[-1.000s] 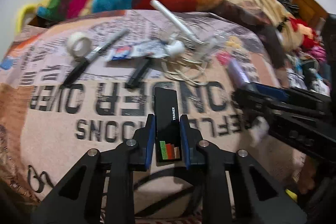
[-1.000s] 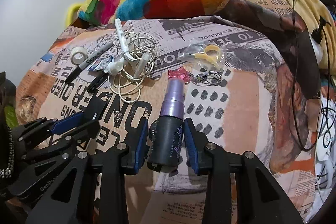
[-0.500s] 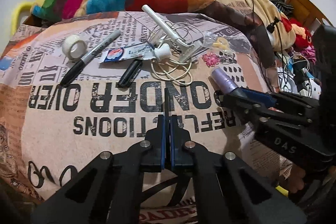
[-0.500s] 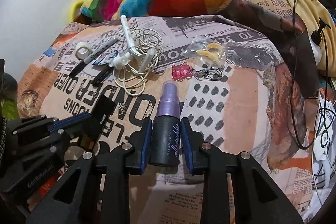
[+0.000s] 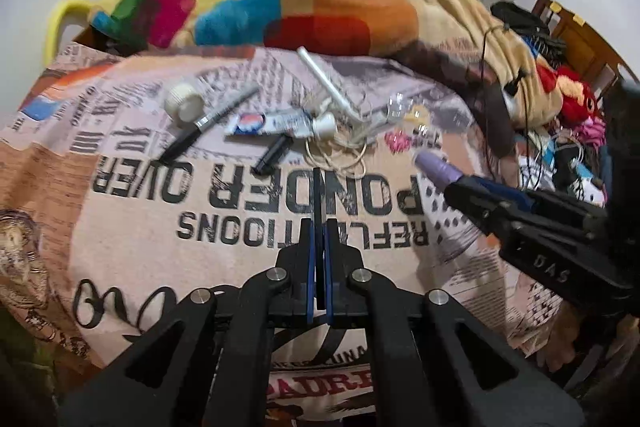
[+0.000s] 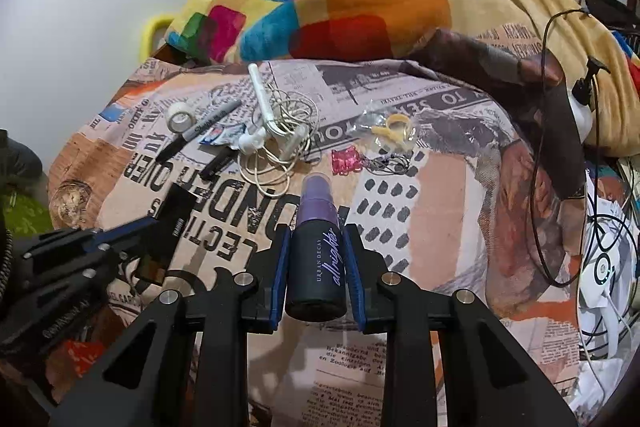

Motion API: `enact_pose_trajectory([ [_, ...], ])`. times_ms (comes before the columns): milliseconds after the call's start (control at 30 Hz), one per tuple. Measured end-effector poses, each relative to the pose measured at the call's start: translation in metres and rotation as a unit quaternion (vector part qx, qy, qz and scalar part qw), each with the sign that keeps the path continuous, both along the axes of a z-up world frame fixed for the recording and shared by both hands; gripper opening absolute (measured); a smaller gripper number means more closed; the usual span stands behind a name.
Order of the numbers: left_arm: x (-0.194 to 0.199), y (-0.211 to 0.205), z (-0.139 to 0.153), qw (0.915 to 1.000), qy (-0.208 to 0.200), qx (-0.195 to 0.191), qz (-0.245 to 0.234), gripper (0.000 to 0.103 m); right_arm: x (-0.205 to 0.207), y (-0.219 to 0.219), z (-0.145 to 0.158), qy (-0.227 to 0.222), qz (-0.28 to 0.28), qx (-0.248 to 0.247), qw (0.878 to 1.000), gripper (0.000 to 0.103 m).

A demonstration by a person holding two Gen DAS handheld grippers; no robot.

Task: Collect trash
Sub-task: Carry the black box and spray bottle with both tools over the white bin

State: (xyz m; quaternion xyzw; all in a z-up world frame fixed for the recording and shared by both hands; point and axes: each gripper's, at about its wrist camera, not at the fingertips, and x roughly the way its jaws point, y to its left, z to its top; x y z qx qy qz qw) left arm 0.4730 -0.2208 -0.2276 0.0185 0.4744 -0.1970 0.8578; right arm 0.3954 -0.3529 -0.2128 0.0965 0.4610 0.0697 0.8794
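Spray bottle [image 6: 316, 259] is clamped between right gripper [image 6: 316, 279] fingers; flat black card [image 6: 166, 235] (edge-on) is pinched by left gripper [image 5: 318, 267] fingers.

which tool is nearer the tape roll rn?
Left. The left tool, shut on a flat black card, is on the tape roll's side; the right tool, gripping the spray bottle, is farther across.

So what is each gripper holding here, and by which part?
The left gripper pinches a flat black card edge-on across its faces, near the striped end. The right gripper clamps the setting spray bottle across its dark lower body, purple cap forward.
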Motion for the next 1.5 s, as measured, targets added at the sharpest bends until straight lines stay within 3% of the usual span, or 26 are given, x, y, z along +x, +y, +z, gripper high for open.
enact_pose_trajectory([
  [433, -0.04, 0.034, 0.074, 0.9972, -0.059, -0.027, 0.037, 0.003, -0.024, 0.023, 0.067, -0.063, 0.023, 0.007, 0.998, 0.024],
  [767, -0.095, 0.088, 0.117, 0.9922, -0.098, -0.024, 0.074, 0.003, -0.06, 0.07, 0.114, -0.109, 0.066, 0.009, 0.992, 0.024],
  [1167, -0.168, 0.181, 0.141, 0.9817, -0.122, -0.022, 0.144, 0.003, -0.107, 0.153, 0.142, -0.138, 0.141, 0.0, 0.98, 0.024],
  [1500, -0.231, 0.274, 0.137, 0.9667, -0.119, -0.005, 0.227, 0.003, -0.138, 0.24, 0.14, -0.141, 0.216, 0.007, 0.966, 0.024],
])
